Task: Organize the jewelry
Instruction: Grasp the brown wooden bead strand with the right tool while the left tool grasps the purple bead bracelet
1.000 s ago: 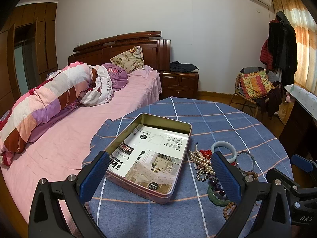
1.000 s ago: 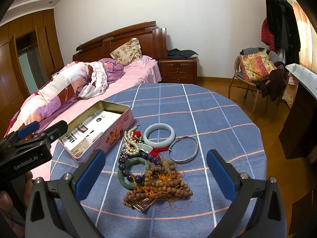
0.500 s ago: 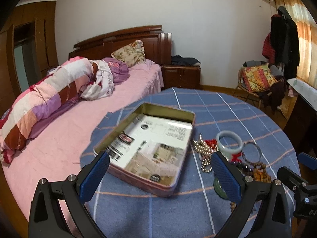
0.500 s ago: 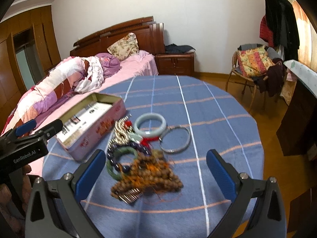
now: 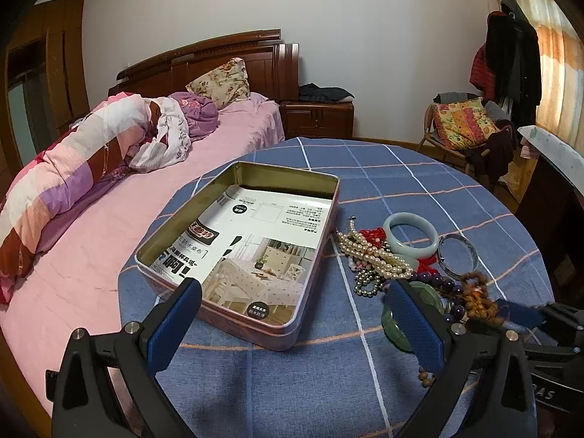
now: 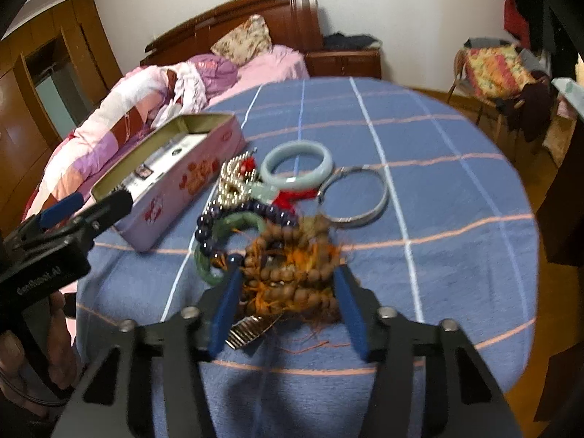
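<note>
An open pink tin box [image 5: 255, 241] lined with a printed sheet sits on the blue checked tablecloth [image 5: 401, 189]; it also shows in the right wrist view [image 6: 171, 179]. Right of it lies a jewelry pile: pearl necklace [image 5: 372, 252], pale jade bangle [image 6: 297, 164], silver bangle [image 6: 356, 197], dark purple beads [image 6: 233, 215], green bangle [image 6: 215, 244], brown wooden beads with orange threads [image 6: 288, 266]. My right gripper [image 6: 288, 284] is down around the brown beads, jaws narrowed to either side of them. My left gripper [image 5: 292, 292] is open and empty at the box's near edge.
A bed with pink sheet and a rolled quilt [image 5: 84, 168] lies left of the table. A chair with a patterned cushion [image 5: 463, 124] and hung clothes stand at the back right. A dark cabinet [image 5: 554, 226] is close to the table's right edge.
My right gripper moved forward and down onto the pile and its jaws narrowed around the brown beads. My left gripper drew a little closer to the box.
</note>
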### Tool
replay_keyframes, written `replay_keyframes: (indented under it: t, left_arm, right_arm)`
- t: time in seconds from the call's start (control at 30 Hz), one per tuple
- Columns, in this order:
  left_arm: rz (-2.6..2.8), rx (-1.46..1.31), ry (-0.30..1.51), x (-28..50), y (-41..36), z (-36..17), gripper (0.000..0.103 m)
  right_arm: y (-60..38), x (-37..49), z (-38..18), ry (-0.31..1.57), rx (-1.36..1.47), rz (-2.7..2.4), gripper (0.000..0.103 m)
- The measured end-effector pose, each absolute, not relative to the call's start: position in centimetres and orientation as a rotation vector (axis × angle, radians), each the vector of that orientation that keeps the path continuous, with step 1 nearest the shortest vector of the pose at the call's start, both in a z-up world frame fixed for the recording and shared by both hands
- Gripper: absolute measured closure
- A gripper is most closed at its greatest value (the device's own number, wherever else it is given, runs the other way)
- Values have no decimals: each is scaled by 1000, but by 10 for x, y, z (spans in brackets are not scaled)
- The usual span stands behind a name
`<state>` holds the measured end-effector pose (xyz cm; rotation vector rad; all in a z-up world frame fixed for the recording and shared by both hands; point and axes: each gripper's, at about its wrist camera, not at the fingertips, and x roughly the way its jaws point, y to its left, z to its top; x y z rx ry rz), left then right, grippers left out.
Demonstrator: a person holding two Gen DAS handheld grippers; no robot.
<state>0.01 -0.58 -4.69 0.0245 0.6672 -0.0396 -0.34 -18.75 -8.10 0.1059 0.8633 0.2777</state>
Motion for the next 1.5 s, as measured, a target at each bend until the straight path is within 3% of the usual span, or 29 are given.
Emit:
replay_keyframes:
  t: [0.03,0.13,0.17,0.83,0.9,1.1,1.23,1.37,1.5]
  left_arm:
    - [-43,26,667,0,-6,-47,1]
    - [-58,23,668,0,-9,-47,1]
    - [-61,23,667,0,-10,-47,1]
    - [-162,51,705,12,-39,-54,3]
    - [-187,58,714,14,-45,-56,17]
    - [-246,67,816,28,-58,-74,42]
    - [-287,59,863,33,-65,-81,53]
    - [-313,71,879,32,-70,-84,86]
    - [-304,78,814,22,-66,-71,89]
  right_arm:
    - [-188,-4,-81,862,111,278,55]
    - [-192,-6,-77,843,118,297,75]
    - [-193,-7,-75,834,118,298,93]
    - [-209,-4,-48,691,131,295,93]
    - [-209,-1,-48,690,134,297,93]
    - [-213,2,-58,708,150,292,93]
    - [-216,2,-59,710,157,292,93]
    - [-216,1,-59,713,156,295,93]
    - [-215,1,-58,705,156,294,93]
